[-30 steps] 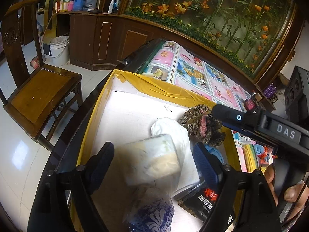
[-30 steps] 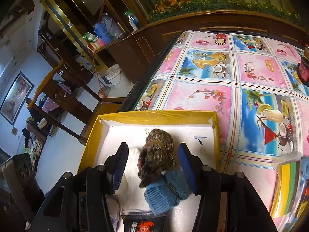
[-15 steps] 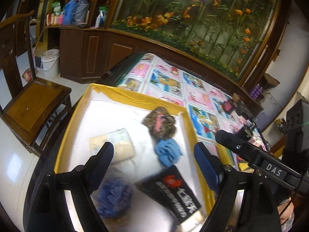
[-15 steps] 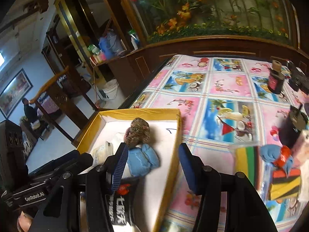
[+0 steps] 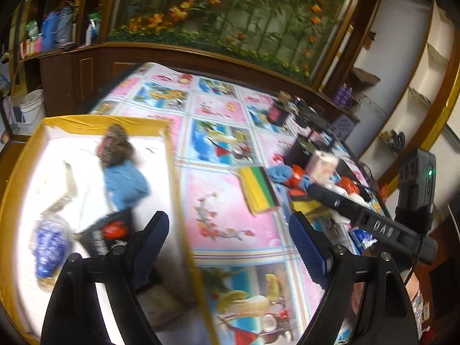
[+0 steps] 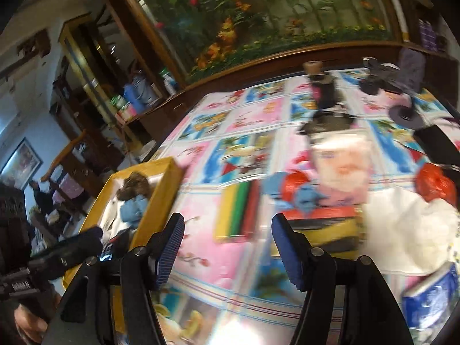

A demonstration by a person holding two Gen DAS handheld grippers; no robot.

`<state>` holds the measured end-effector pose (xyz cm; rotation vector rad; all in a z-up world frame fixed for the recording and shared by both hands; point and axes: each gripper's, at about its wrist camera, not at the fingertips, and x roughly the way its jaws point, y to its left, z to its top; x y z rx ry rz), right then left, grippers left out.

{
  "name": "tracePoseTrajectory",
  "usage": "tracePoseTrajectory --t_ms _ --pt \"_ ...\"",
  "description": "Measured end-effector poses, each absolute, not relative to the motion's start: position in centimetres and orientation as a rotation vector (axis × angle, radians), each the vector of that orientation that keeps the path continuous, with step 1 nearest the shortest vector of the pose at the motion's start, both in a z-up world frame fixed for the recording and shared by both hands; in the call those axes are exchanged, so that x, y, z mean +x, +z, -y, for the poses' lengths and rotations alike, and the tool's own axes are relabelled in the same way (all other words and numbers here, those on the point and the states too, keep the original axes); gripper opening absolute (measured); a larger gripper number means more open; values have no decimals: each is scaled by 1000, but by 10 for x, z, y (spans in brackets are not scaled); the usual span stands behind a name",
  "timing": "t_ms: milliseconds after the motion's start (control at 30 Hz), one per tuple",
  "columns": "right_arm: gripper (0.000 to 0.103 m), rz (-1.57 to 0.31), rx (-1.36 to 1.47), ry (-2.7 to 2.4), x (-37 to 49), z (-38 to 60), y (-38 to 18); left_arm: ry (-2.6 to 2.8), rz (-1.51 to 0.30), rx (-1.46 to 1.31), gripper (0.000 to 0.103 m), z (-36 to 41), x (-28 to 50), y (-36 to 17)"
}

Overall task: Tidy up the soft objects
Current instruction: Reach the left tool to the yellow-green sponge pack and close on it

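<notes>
Yellow-rimmed box (image 5: 169,155): I count 2 soft items, brown bundle (image 5: 115,146) and blue cloth (image 5: 123,184), already sorted inside. Left gripper (image 5: 230,244): apart, empty. Right gripper (image 6: 227,247): empty, opening, presumably for the desk pile (image 6: 339,172).

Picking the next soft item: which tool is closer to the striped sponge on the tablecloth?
Right. The right tool hangs just short of the striped sponge, nearly in line. The left tool sits back beside the yellow box.
</notes>
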<state>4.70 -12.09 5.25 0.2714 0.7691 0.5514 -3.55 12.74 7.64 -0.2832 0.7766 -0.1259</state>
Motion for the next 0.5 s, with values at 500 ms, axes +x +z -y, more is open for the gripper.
tracePoseTrajectory --t_ms 500 --pt "75 -735 485 490 46 199 60 -25 -927 -282 85 -61 52 35"
